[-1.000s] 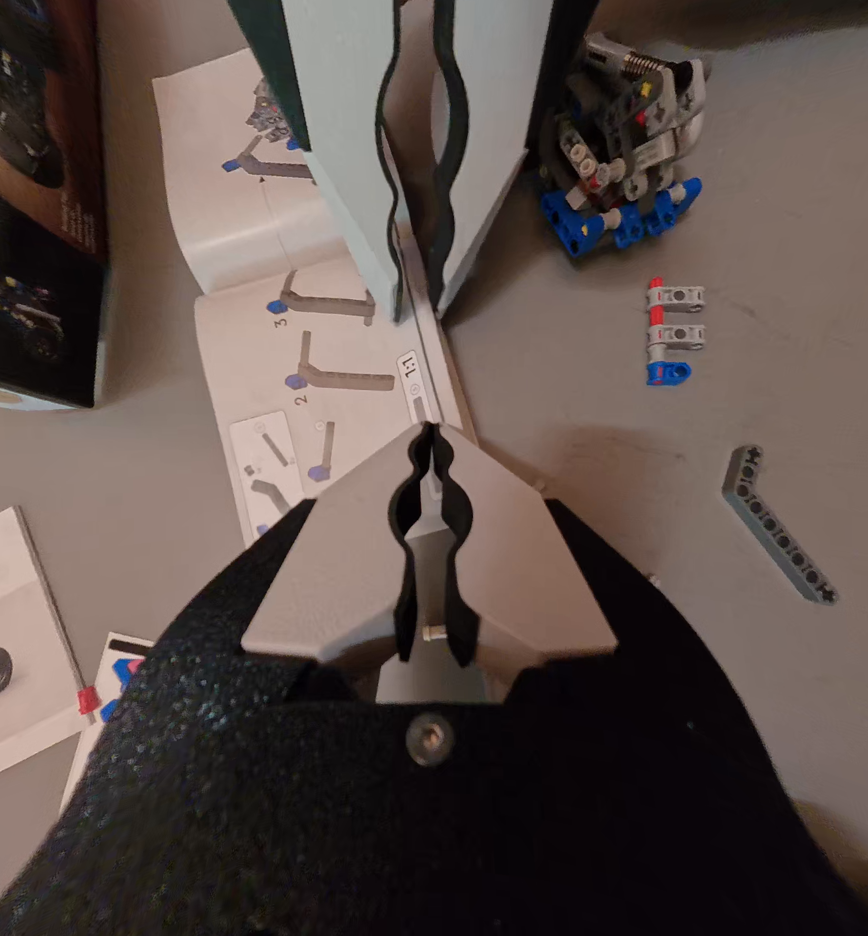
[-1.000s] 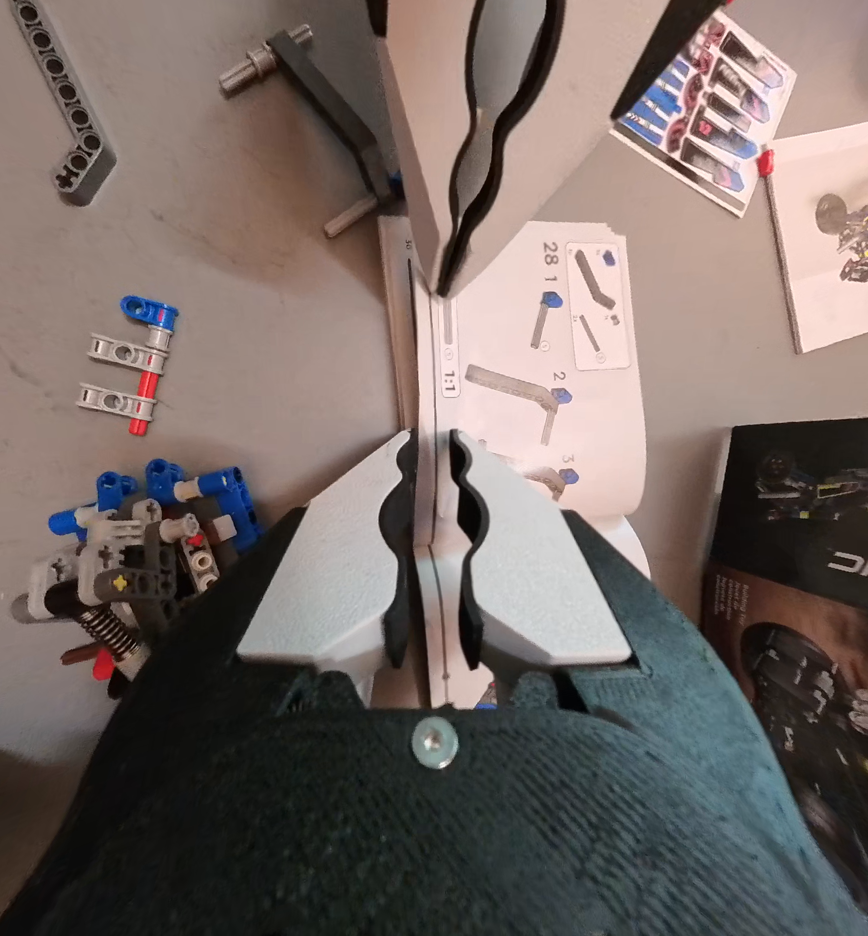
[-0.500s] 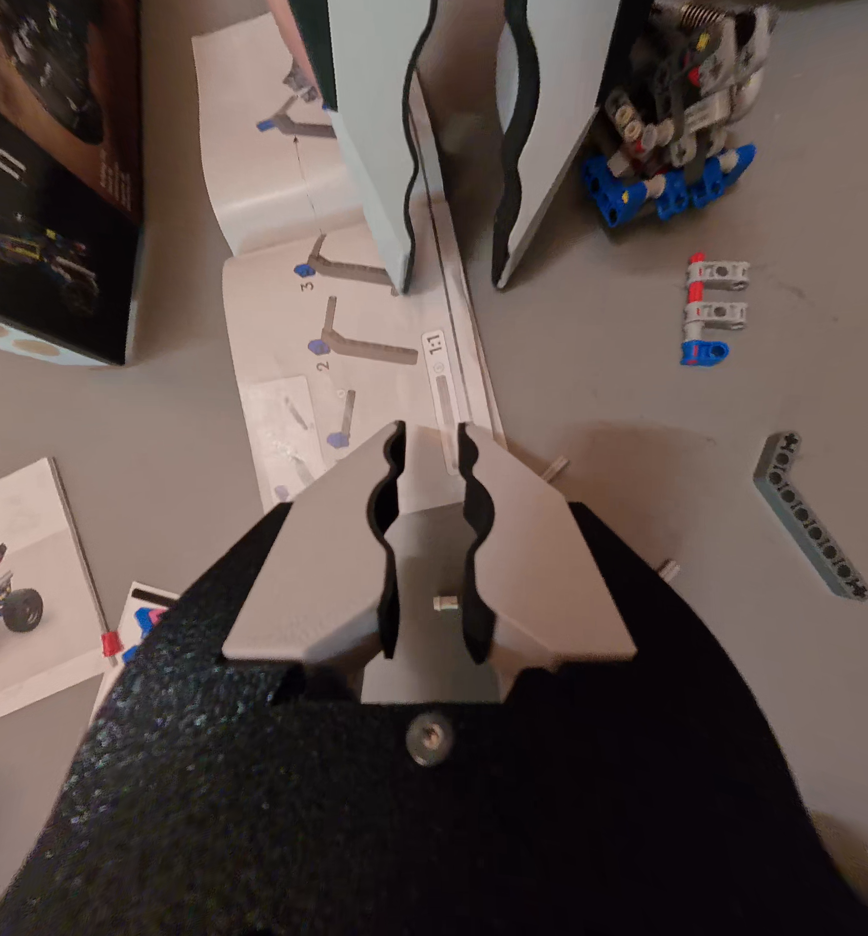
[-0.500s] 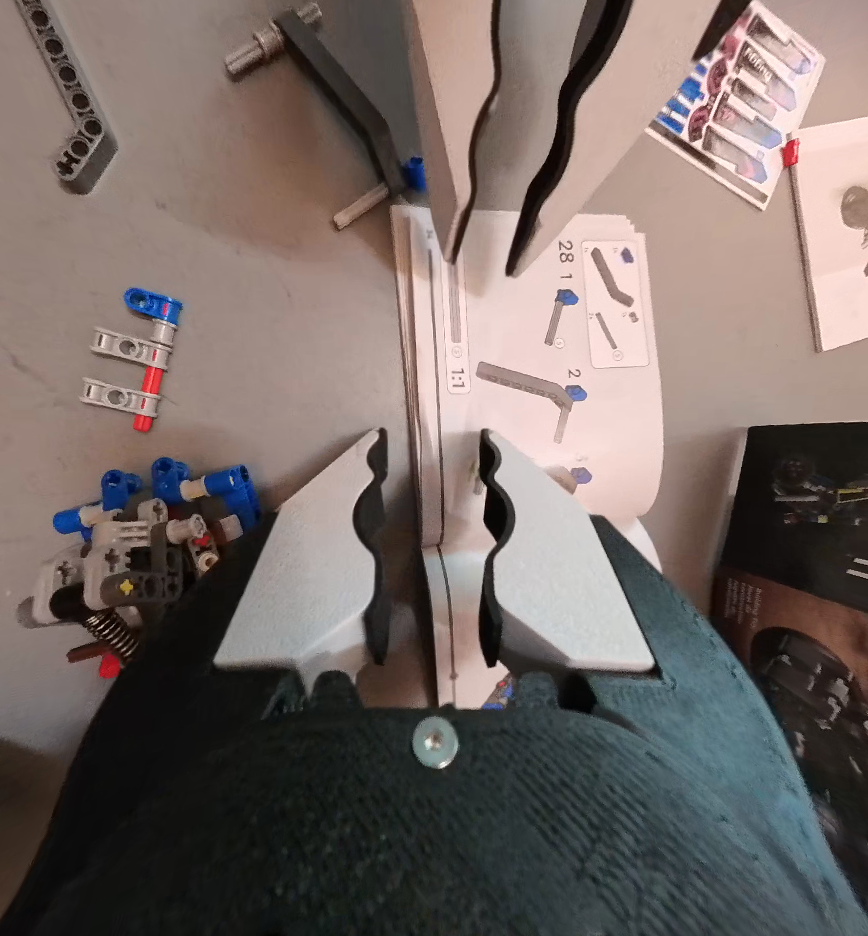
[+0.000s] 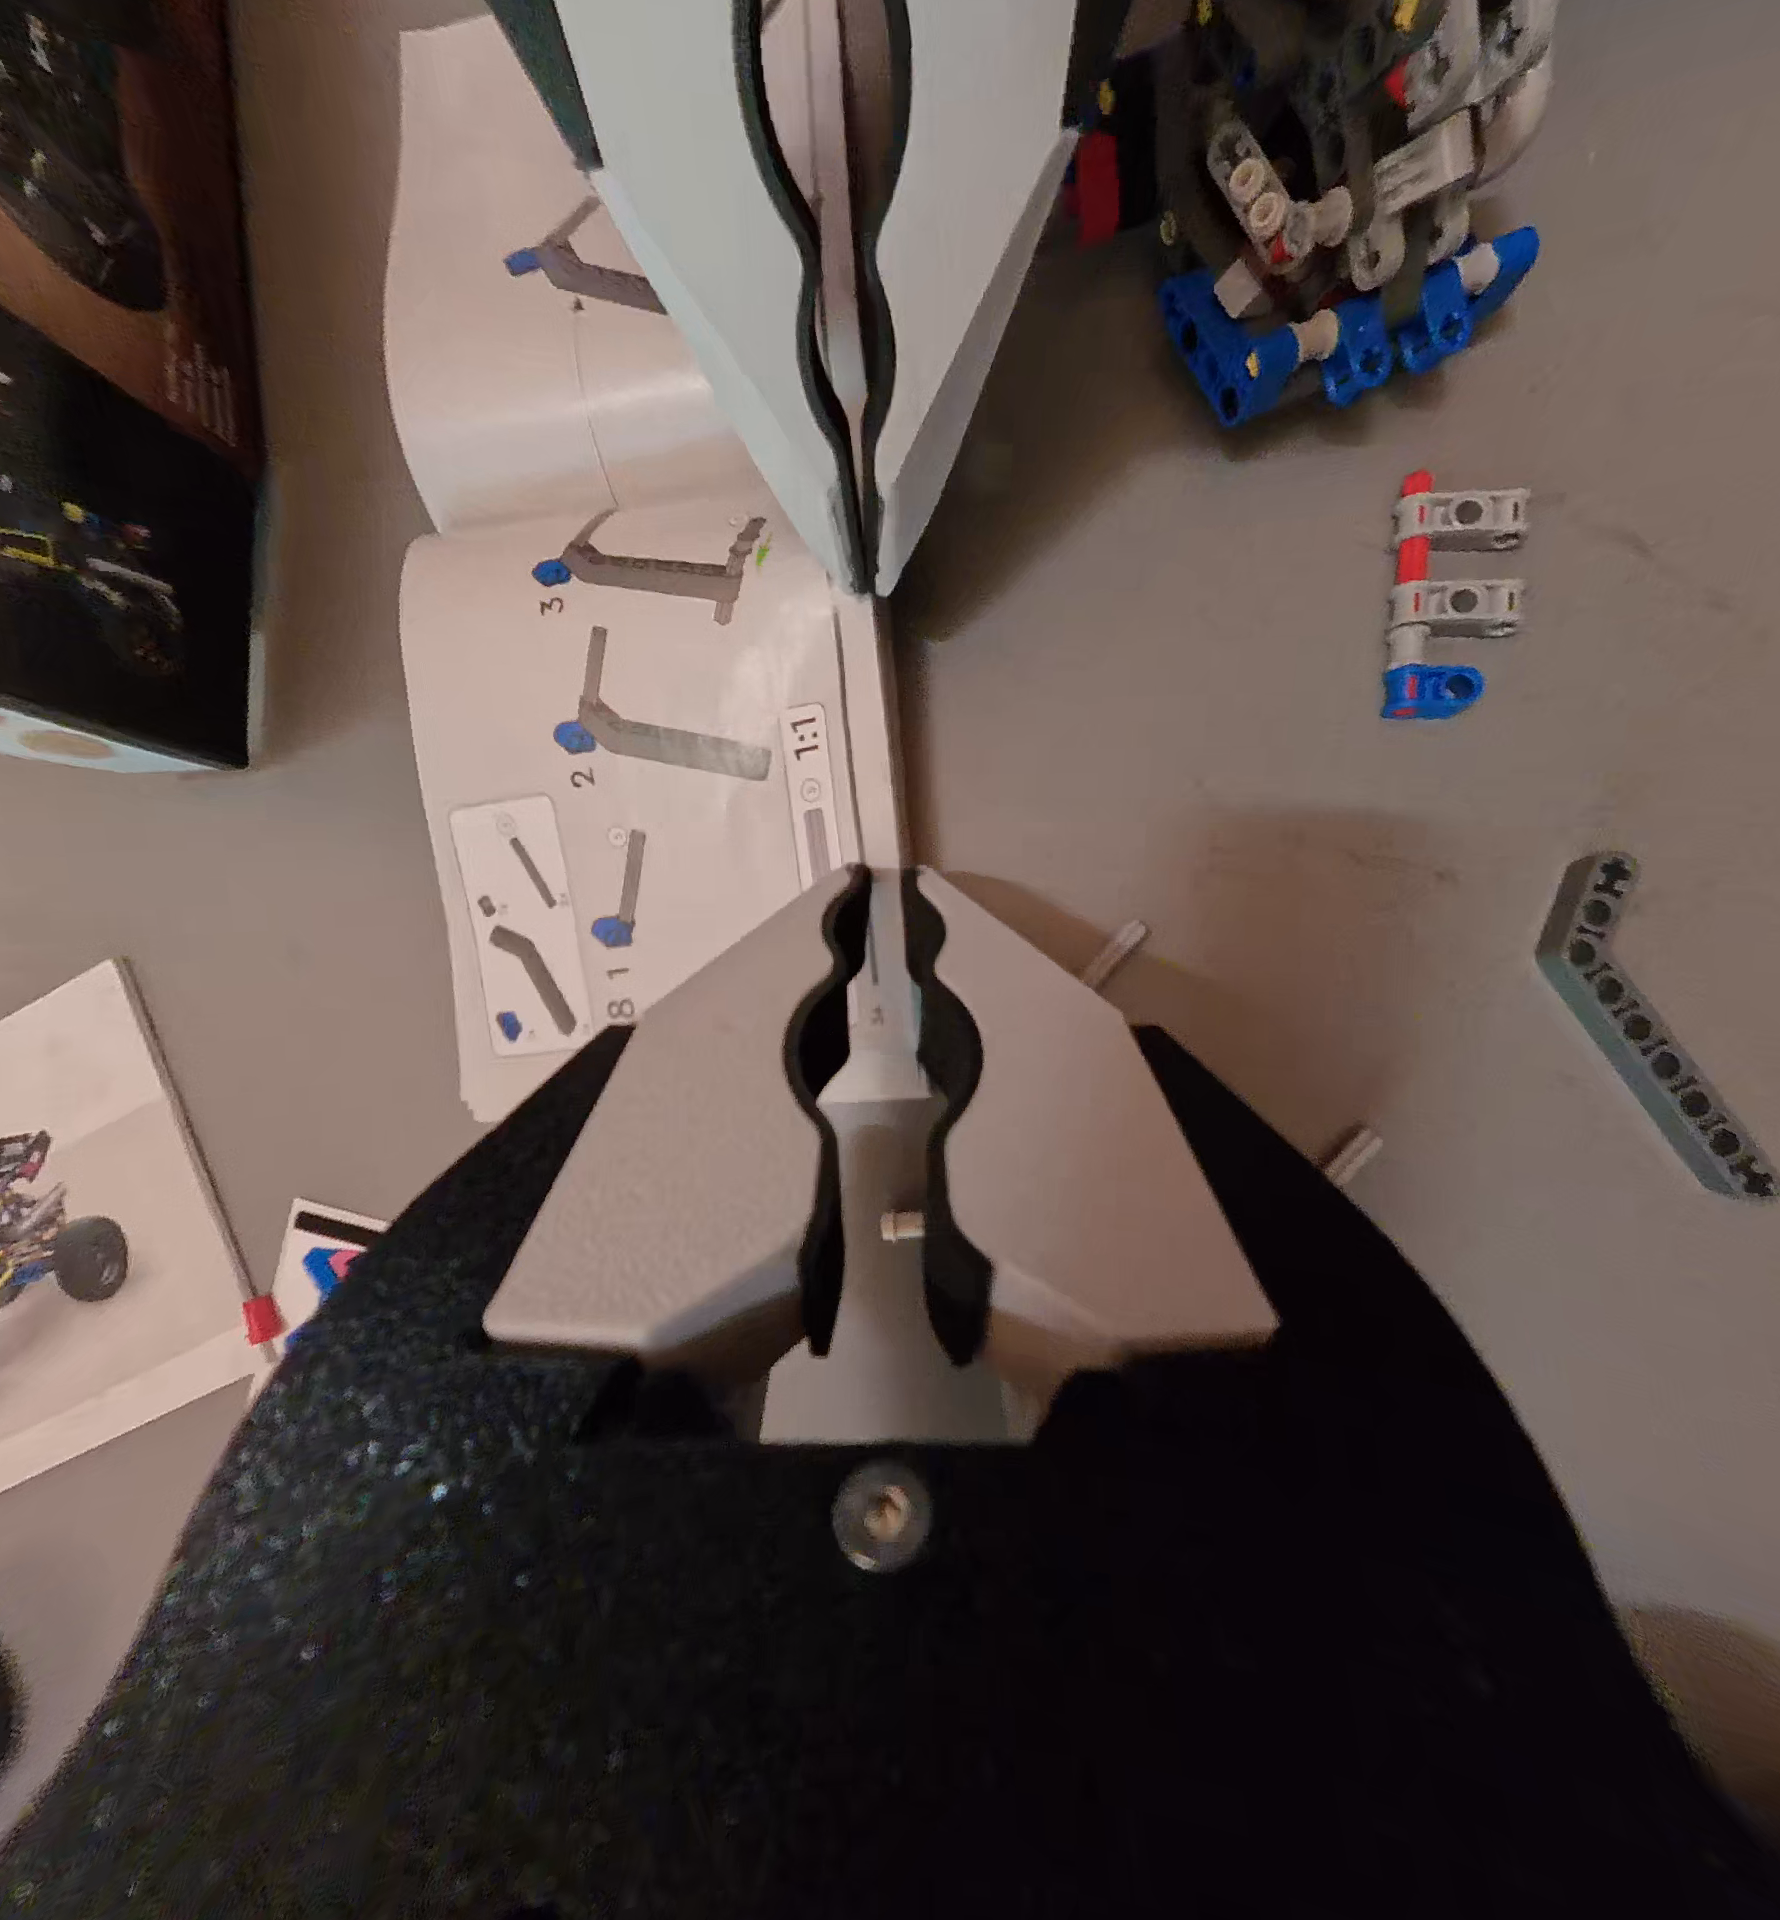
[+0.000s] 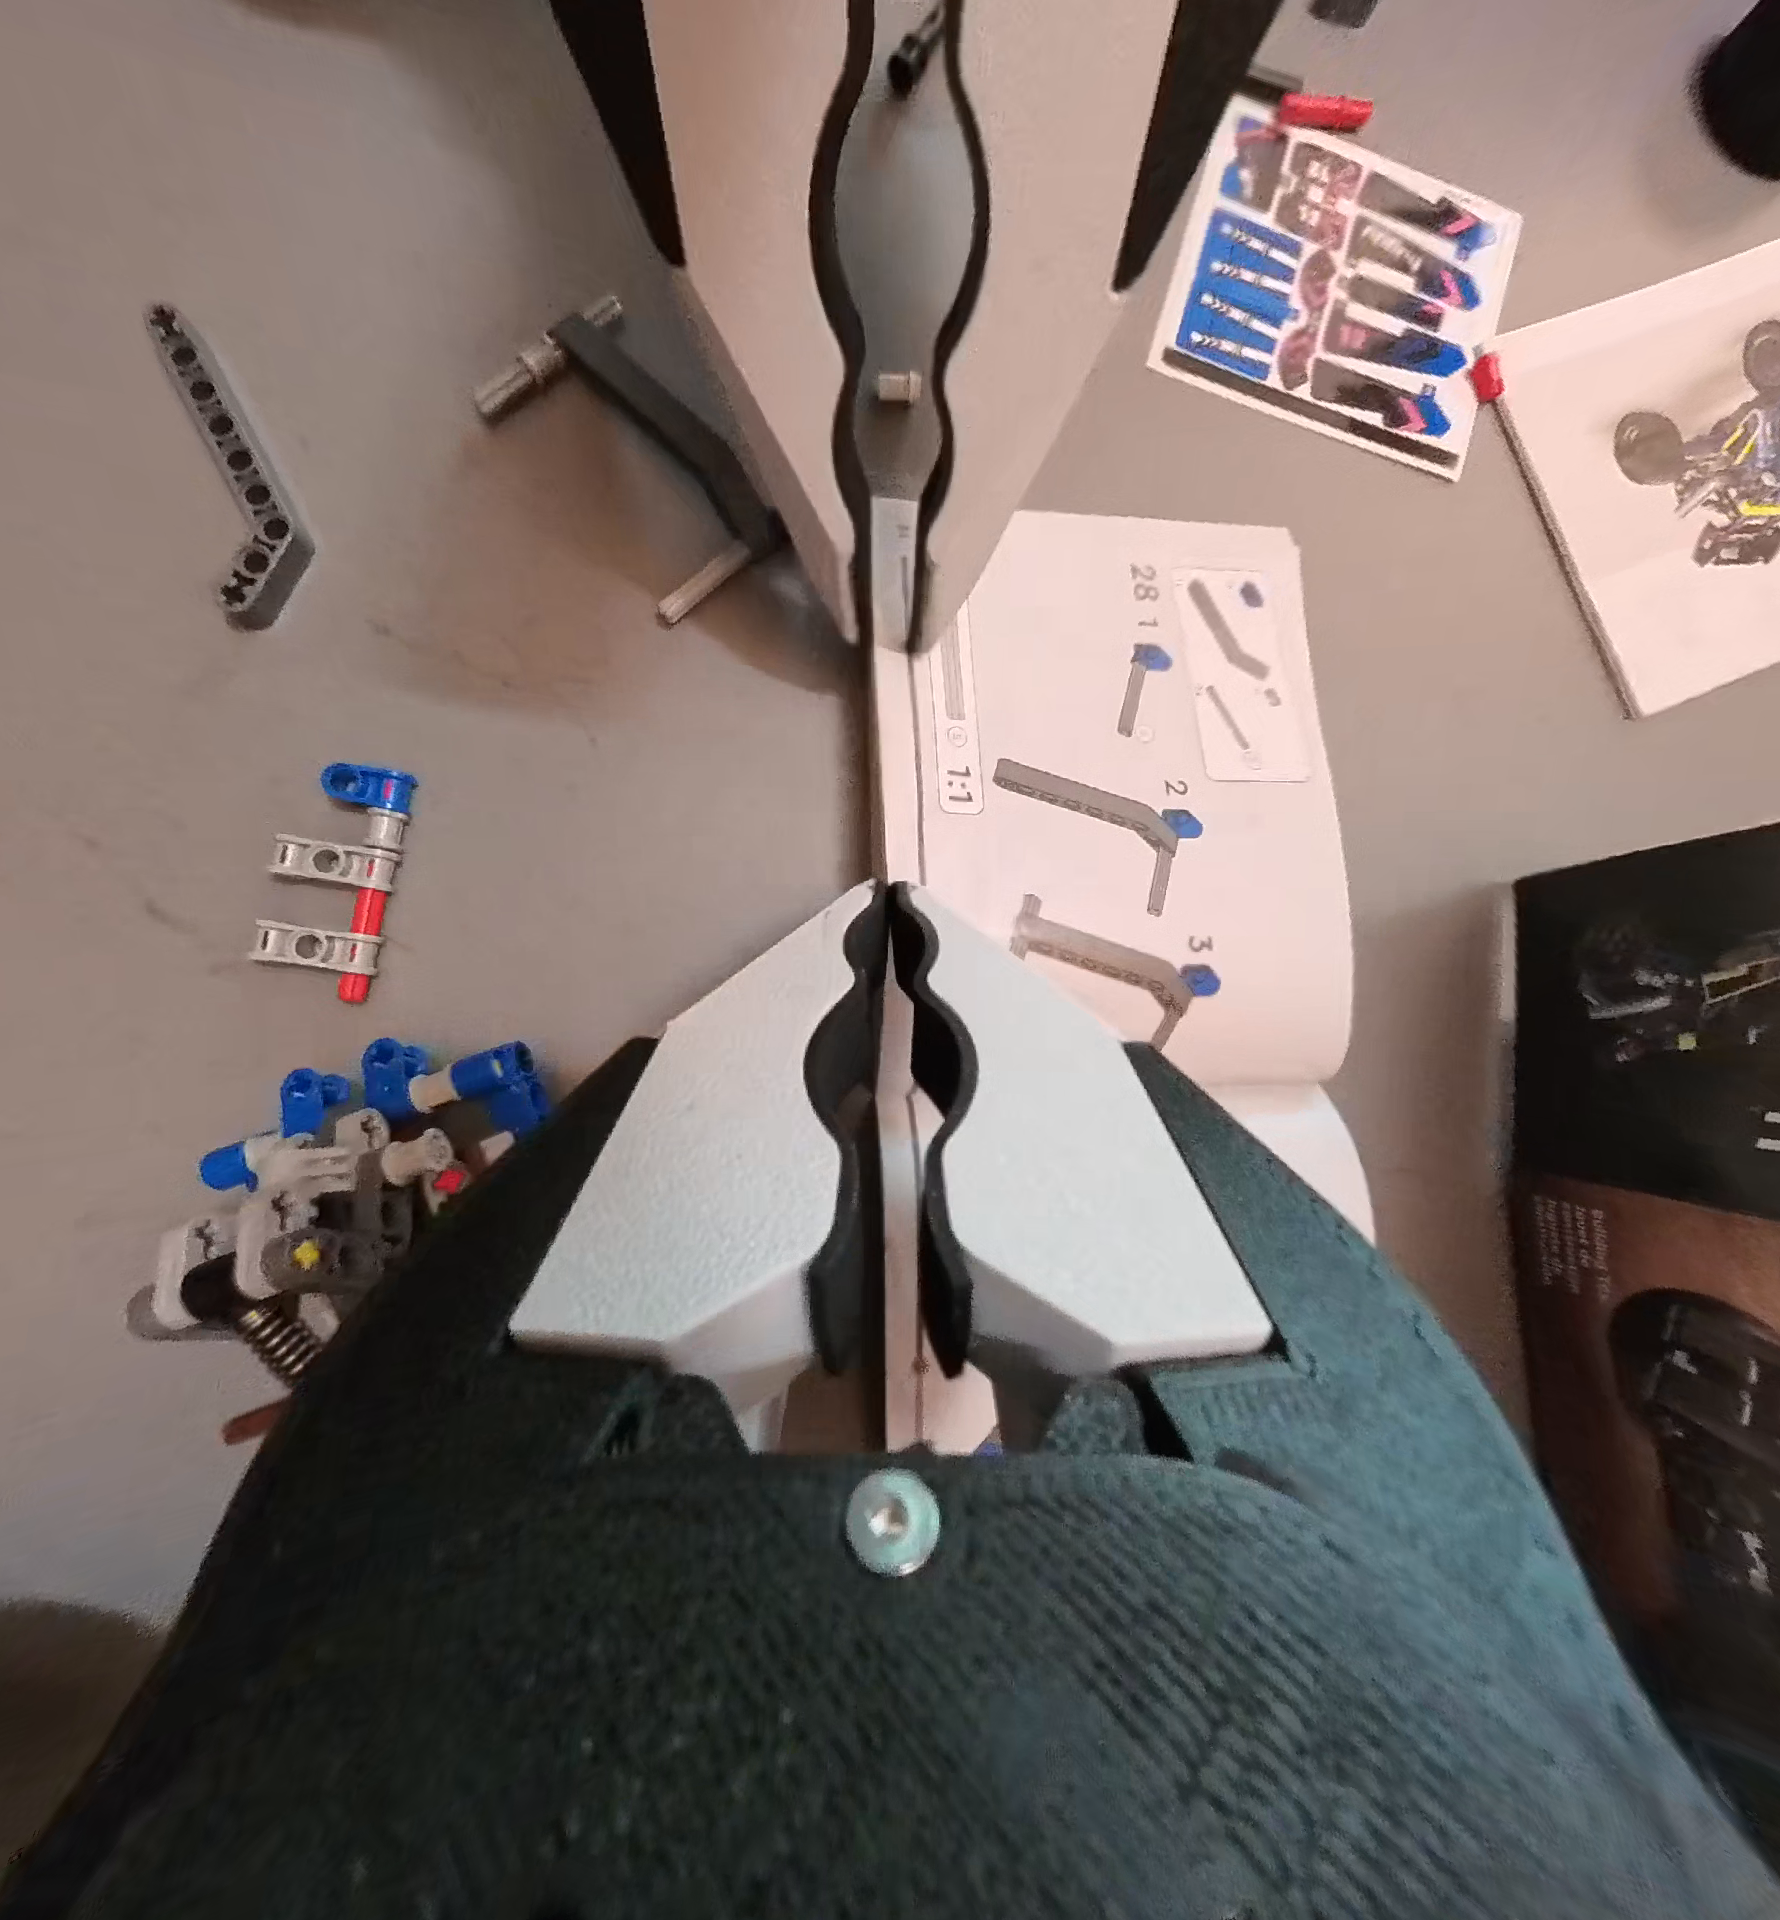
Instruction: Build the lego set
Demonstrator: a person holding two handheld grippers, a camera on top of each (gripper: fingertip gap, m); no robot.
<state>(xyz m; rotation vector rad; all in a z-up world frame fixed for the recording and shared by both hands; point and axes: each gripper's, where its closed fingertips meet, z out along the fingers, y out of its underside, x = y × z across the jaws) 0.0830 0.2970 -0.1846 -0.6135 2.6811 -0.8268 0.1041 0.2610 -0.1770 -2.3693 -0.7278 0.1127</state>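
Observation:
The open instruction booklet (image 5: 657, 675) lies on the grey table; it also shows in the right wrist view (image 6: 1125, 779). My left gripper (image 5: 886, 878) is shut on the near end of the booklet's right page edge. My right gripper (image 6: 886, 896) is shut on the same edge from the opposite end. Each gripper shows at the top of the other's view, the right one (image 5: 865, 582) and the left one (image 6: 891, 634). A dark grey beam with axles (image 6: 657, 436) lies beside the left gripper, partly hidden by it.
A part-built model (image 5: 1364, 208) stands beside the right gripper. A small red-axle piece with a blue connector (image 5: 1447, 592) and a grey L-beam (image 5: 1655, 1029) lie loose. The set's box (image 5: 65, 416), a second booklet (image 5: 34, 1195) and a sticker sheet (image 6: 1333, 291) lie beyond the open booklet. My hands' fingertips stand some 5 centimeters from each other.
Half a second ago both grippers stood open over the page edge. Both have closed on it again, as they were one second ago.

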